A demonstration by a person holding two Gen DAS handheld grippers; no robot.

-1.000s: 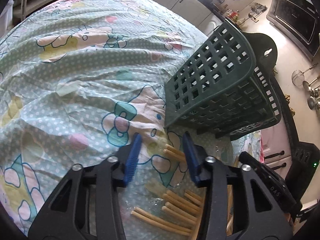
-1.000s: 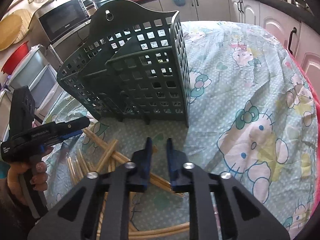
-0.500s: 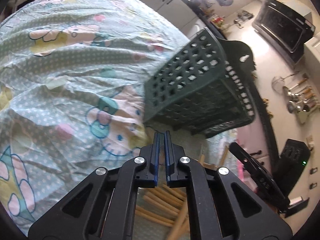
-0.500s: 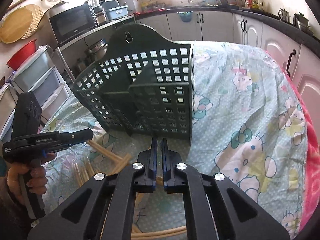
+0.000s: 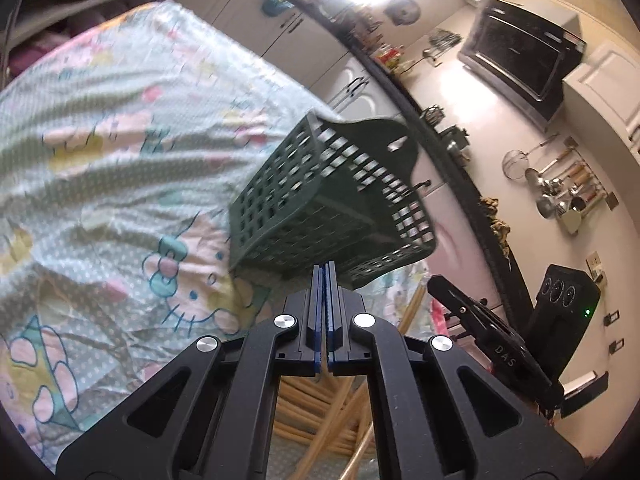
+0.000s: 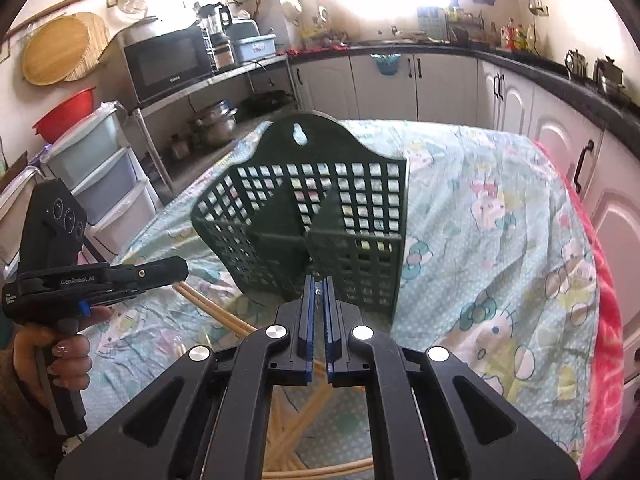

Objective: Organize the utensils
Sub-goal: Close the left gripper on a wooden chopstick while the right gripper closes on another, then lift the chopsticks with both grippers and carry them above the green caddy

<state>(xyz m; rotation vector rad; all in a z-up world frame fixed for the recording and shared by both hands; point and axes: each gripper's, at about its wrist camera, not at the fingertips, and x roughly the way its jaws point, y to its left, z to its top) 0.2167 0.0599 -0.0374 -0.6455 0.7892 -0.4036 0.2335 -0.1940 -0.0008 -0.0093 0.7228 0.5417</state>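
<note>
Chopsticks (image 5: 320, 412) lie loose on the tablecloth (image 5: 100, 160) before the green basket (image 6: 320, 216), since both left gripper (image 5: 324, 270) and right gripper (image 6: 319, 282) have risen pinched nearly together, seemingly empty, so nothing is sorted yet.

Chopsticks (image 6: 212, 307) left of basket (image 6: 320, 232)

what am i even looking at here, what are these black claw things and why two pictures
Each picture comes from a camera on a hand-held gripper, a two-fingered tool a person holds in each hand. One view looks along the left hand-held gripper, the other along the right hand-held gripper. The left one's blue fingers are closed flat together; the right one's are nearly closed, and whether they pinch anything I cannot tell. Ahead stands a dark green utensil basket on a cartoon-print tablecloth, with wooden chopsticks scattered below the grippers.
</note>
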